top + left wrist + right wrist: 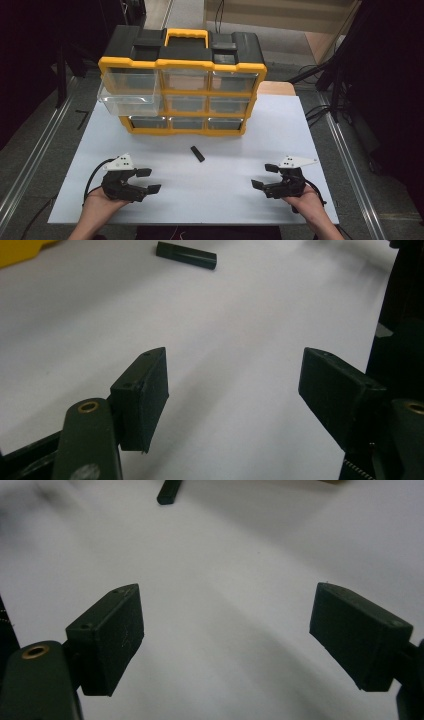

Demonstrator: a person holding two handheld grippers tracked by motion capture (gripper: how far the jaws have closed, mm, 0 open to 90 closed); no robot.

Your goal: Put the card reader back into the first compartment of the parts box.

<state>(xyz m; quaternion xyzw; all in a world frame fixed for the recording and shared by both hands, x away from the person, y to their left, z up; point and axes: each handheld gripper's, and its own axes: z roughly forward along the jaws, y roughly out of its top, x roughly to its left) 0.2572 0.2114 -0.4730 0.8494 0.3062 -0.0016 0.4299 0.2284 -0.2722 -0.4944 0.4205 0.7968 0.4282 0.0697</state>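
— Black stick, small and flat-sided: where does it lie?

— On the white counter, alone near the middle, just in front of the drawer cabinet and well apart from both tools. In the left gripper view it shows as a matte dark bar with squared ends; what it is made of I cannot quite tell, perhaps plastic.

— What surrounds it?

— The cabinet is yellow-framed with a black top and a yellow carry handle, holding rows of clear plastic drawers. The upper-left drawer is pulled out and overhangs the rest. Nothing stands between the stick and either tool; bare, smooth counter runs all the way.

— And the tools?

— The left hand-held gripper sits near the counter's front left, jaws spread wide with nothing between them. The right hand-held gripper sits front right, likewise spread and empty. Each has blocky black pads and a grey three-cornered plate on top, and a hand holds each from below.
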